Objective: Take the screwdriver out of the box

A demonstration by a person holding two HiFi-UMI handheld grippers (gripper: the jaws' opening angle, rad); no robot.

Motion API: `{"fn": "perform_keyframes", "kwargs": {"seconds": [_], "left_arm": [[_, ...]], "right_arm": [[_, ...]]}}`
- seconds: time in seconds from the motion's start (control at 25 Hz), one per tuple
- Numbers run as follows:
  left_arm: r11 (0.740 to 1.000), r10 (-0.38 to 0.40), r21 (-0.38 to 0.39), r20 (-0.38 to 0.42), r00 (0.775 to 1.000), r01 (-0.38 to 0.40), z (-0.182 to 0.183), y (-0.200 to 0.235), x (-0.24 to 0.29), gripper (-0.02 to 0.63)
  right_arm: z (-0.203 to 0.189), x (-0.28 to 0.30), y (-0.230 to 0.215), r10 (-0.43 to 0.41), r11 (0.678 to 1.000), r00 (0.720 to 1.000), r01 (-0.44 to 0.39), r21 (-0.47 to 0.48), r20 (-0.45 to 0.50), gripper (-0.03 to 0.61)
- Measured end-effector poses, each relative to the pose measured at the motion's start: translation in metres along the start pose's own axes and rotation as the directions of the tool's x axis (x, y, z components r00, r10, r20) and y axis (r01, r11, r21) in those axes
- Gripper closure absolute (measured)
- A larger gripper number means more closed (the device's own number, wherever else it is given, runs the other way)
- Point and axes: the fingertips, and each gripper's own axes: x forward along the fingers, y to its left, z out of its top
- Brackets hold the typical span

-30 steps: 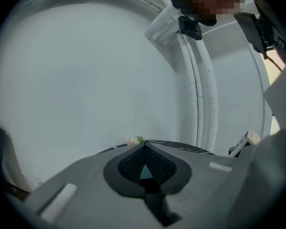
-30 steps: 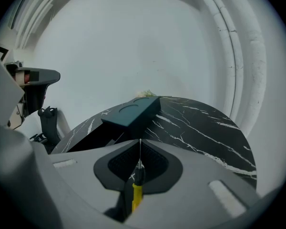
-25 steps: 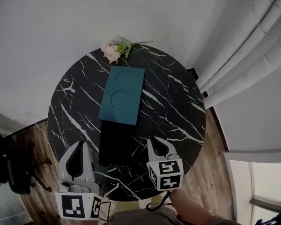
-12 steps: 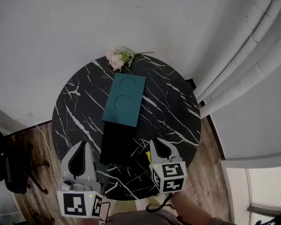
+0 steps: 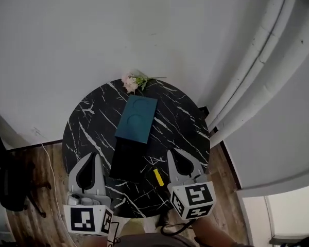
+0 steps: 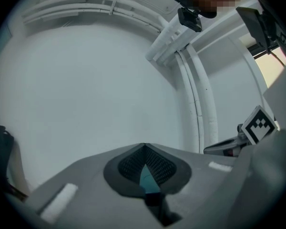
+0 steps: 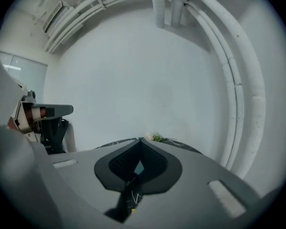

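A yellow screwdriver lies on the black marble round table, just right of the open black box and apart from it. The teal lid rests beyond the box, overlapping its far end. My right gripper is shut and holds nothing; it hovers at the table's front right, just right of the screwdriver. Shut and empty too, my left gripper is at the table's front left beside the box. In the gripper views, both the left gripper and the right gripper have their jaws closed together.
A small bunch of pink flowers lies at the table's far edge against the white wall. White pipes run down at the right. A black chair stands on the wooden floor at the left.
The head camera has drawn up and back, so the table looks smaller. My right gripper has moved back and right, uncovering the yellow screwdriver on the table. The left gripper has kept its place.
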Motion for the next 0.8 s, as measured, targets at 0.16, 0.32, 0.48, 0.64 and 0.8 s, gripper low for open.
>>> {"fn": "perform_keyframes", "kwargs": {"seconds": [0.16,0.32,0.48,0.64,0.8], "left_arm": [[1.0,0.027,0.014,0.045,0.999,-0.028,0.019,0.001,-0.015,0.614],[0.998,0.051,0.024,0.074,0.996,-0.053,0.033,0.001,-0.028,0.614],[0.997,0.059,0.04,0.103,0.993,-0.064,0.043,-0.003,-0.037,0.614],[0.997,0.055,0.048,0.112,0.992,-0.06,0.047,-0.007,-0.041,0.614],[0.997,0.053,0.051,0.116,0.992,-0.059,0.05,-0.007,-0.044,0.614]], "right_arm": [[0.039,-0.018,0.019,0.029,0.996,0.995,-0.021,-0.082,0.093,0.552],[0.064,-0.033,0.036,0.068,0.99,0.986,-0.047,-0.136,0.153,0.552],[0.085,-0.044,0.045,0.1,0.986,0.974,-0.069,-0.154,0.205,0.553],[0.097,-0.049,0.053,0.124,0.981,0.965,-0.084,-0.177,0.23,0.553],[0.101,-0.05,0.057,0.135,0.977,0.963,-0.091,-0.192,0.232,0.554]]}}
